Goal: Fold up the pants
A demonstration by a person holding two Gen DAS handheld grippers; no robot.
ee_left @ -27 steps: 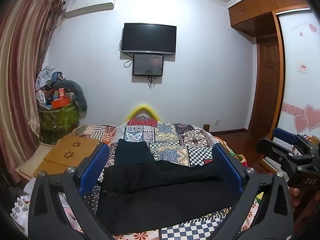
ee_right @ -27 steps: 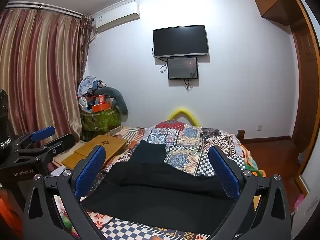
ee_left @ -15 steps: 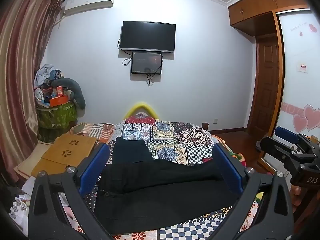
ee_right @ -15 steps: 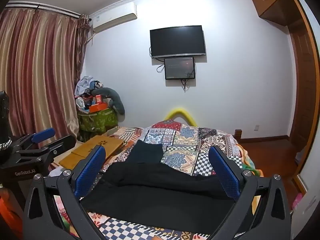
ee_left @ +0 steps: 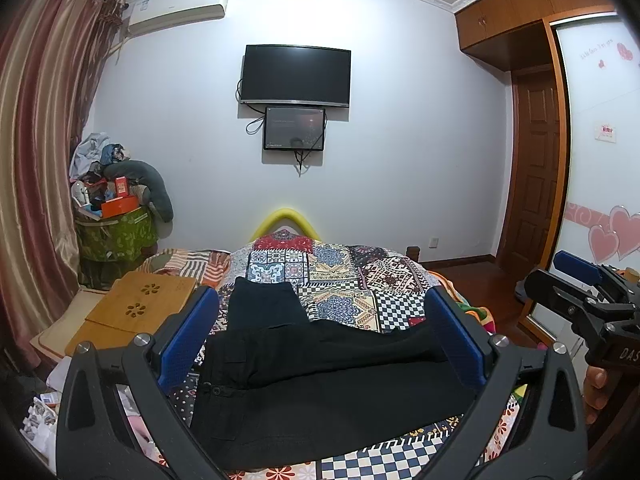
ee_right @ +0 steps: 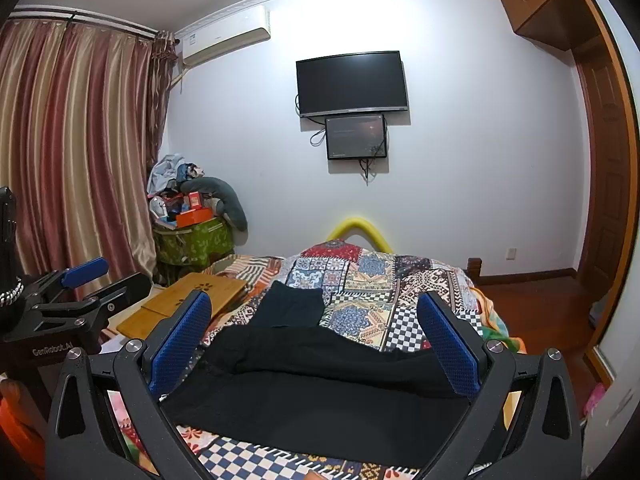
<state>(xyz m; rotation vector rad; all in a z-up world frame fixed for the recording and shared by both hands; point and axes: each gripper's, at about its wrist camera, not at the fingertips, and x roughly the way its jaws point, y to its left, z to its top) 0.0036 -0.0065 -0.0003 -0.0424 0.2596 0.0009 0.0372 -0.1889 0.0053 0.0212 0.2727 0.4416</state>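
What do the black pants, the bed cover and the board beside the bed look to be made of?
Black pants: matte woven cloth, probably cotton-like; soft creases, a buttoned waistband, no sheen.
Bed cover: printed fabric in patchwork patterns, draping over the edge; fibre unclear.
Board: light wood or bamboo, smooth finish, with flower-shaped cutouts; grain too faint to say which.

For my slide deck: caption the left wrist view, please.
Open left hand-held gripper hovers over black pants spread on a patchwork quilt.

Matt black cloth pants (ee_left: 332, 380); patchwork cloth bedspread (ee_left: 360, 276); seemingly wooden board (ee_left: 136, 312).
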